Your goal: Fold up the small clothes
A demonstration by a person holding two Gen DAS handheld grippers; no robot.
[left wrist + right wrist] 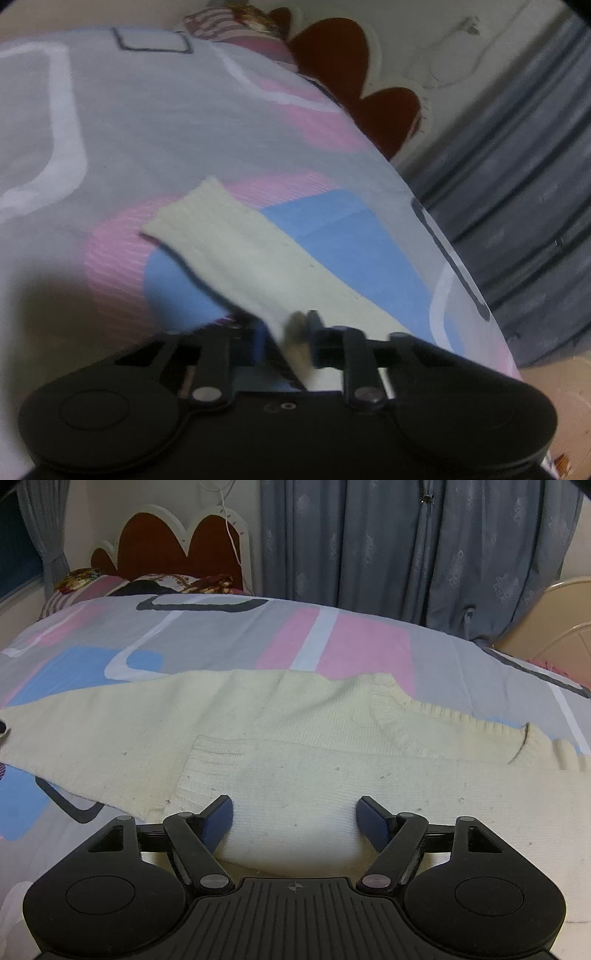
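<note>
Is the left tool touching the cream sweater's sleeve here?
Touching. In the left wrist view the left tool is closed on the sleeve, with the cream knit pinched between its fingers.

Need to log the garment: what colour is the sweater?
Cream, in a plain knit; the sweater shows best in the right wrist view.

One cream sweater (295, 746), two claws (288, 336) (295, 819)
</note>
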